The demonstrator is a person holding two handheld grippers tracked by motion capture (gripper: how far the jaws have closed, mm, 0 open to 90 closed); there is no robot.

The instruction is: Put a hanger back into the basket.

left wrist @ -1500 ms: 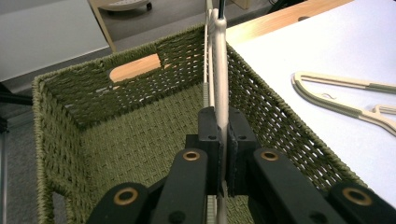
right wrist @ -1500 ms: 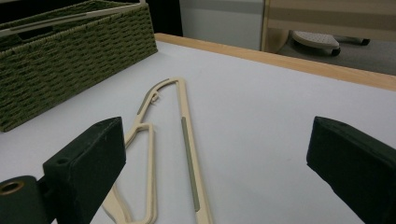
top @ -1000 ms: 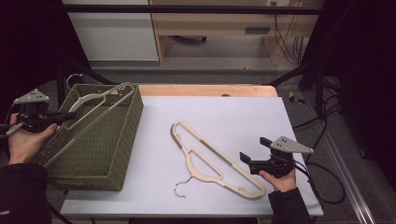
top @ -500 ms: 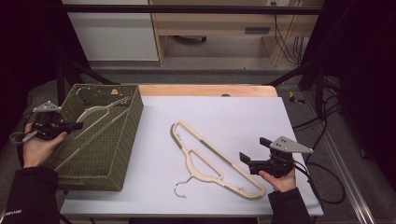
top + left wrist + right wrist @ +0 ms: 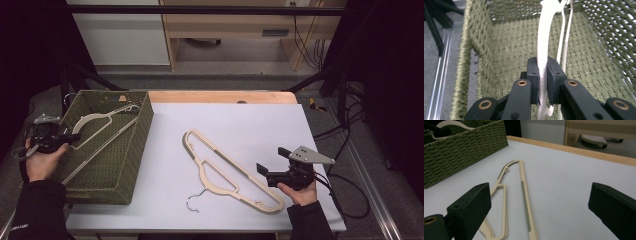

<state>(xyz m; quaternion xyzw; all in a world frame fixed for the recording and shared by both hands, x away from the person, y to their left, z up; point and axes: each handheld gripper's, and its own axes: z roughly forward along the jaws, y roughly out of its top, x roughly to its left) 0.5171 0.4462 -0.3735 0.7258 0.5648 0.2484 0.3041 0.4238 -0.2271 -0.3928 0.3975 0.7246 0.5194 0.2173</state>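
- Lowering a cream hanger (image 5: 102,125) into the green woven basket (image 5: 131,165) at the surface's left edge looks like the step in hand; the hanger leans inside, its hook end toward the basket's far corner.
- The left gripper (image 5: 70,138) has its fingers (image 5: 533,75) narrow around the hanger's flat arm, and they have just been opening a little, with the arm between them; the pads look close against it, so I judge the hold is loosening but not yet gone.
- The right gripper (image 5: 262,170) hovers with fingers (image 5: 470,205) wide and empty near the front right corner of the surface.
- A second hanger (image 5: 227,172) lies flat mid-surface, its metal hook (image 5: 194,198) toward the front edge.
- Both hangers look light, stiff and smooth, so likely to pivot or slip in a pinch.
- The best hold is probably across the flat arm near the neck, or on the greyish non-slip strip (image 5: 525,195).
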